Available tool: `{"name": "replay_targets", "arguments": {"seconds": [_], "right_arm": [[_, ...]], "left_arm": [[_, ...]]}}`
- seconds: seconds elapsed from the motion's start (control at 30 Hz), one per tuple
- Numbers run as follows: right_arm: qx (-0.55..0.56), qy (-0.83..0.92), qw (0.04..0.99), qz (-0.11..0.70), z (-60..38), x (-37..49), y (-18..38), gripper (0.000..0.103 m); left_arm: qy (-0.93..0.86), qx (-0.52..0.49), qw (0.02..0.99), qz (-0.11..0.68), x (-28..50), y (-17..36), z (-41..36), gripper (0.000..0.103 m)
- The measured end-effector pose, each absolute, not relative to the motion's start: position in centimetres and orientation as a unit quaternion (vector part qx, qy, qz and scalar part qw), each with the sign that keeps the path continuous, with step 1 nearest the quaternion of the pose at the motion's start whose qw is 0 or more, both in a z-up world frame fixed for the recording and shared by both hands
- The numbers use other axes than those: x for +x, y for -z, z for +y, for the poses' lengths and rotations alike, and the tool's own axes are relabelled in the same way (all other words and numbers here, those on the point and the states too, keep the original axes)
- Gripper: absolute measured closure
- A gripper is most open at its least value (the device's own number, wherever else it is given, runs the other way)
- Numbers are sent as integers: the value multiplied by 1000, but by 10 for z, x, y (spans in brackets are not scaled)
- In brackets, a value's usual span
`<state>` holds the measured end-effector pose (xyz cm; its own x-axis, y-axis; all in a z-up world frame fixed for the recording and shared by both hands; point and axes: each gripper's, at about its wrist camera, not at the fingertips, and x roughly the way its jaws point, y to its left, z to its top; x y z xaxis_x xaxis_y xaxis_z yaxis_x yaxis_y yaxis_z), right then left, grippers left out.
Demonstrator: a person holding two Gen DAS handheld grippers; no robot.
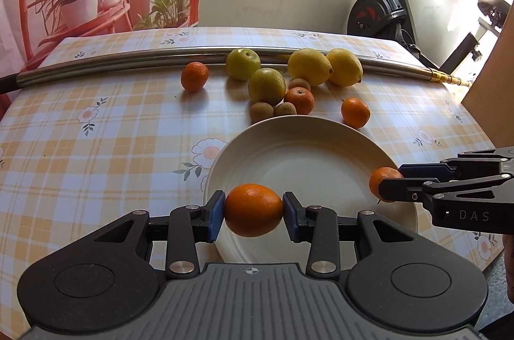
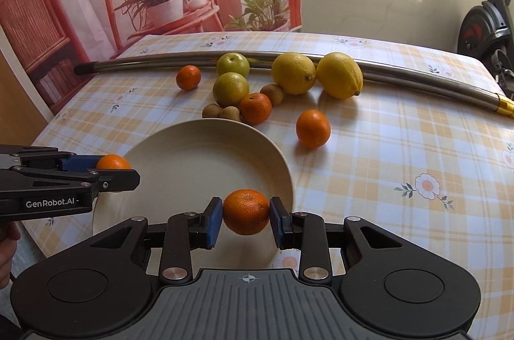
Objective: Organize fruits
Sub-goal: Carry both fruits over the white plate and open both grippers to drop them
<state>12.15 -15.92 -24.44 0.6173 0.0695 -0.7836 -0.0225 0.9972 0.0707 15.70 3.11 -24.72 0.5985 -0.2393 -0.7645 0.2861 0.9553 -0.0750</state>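
My left gripper (image 1: 253, 211) is shut on a mandarin (image 1: 253, 209) over the near edge of the cream plate (image 1: 305, 153). My right gripper (image 2: 245, 213) is shut on another mandarin (image 2: 246, 211) over the plate's (image 2: 192, 153) near right rim. Each gripper with its mandarin also shows in the other view, the right (image 1: 385, 184) and the left (image 2: 112, 168). Beyond the plate lie loose mandarins (image 1: 194, 76) (image 1: 355, 112) (image 1: 299, 100), two green fruits (image 1: 266, 85), two lemons (image 1: 310, 66) and small kiwis (image 1: 261, 111).
A long steel tube (image 1: 128, 64) lies across the far side of the checked tablecloth (image 1: 96, 147) behind the fruit. An exercise bike (image 1: 385, 9) stands beyond the table at right. A brown board (image 1: 494, 76) leans at the right edge.
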Motion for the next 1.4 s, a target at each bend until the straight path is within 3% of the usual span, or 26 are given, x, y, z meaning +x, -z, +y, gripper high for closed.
{"name": "replay_targets", "arguments": {"seconds": [1.4], "right_arm": [[18, -23, 892, 451, -162, 118, 248, 74]], "left_arm": [[134, 29, 888, 439, 155, 256, 28, 61]]}}
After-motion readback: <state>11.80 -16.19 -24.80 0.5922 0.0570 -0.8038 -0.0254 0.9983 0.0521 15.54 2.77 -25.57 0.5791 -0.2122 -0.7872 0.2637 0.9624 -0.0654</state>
